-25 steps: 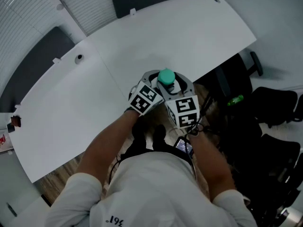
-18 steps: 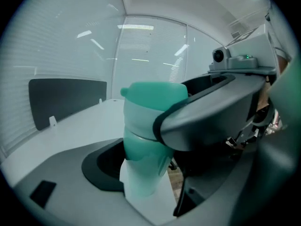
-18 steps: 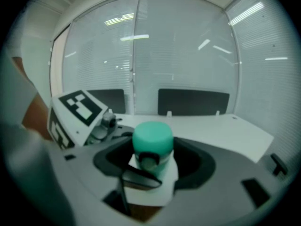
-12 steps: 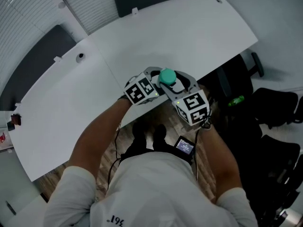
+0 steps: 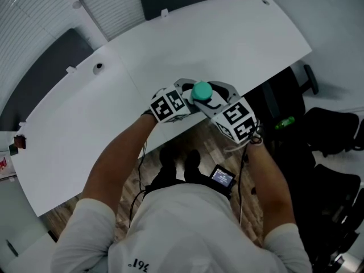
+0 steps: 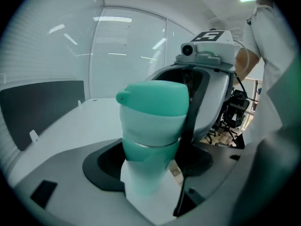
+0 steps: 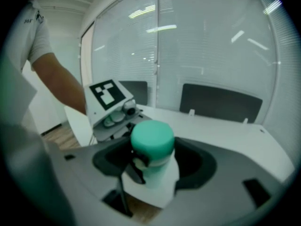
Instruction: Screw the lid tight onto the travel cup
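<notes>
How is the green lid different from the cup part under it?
Colour: the teal green lid is deep; the pale mint cup body is much lighter. Shape: the lid is wide with a rounded top and a small bump at one edge; the cup body narrows downward. Place: the lid sits on top, the cup body below. Both are round and make one travel cup.

Small dark digits, printed on the white shirt [image 5: 135, 264] and upside down in the head view, seem to end in 61; the first digit is unsure. Square black-and-white coded markers stand on the cubes of the left hand-held gripper [image 5: 192, 95] and the right hand-held gripper [image 5: 209, 99]; the small screen [image 5: 222, 177] is illegible
</notes>
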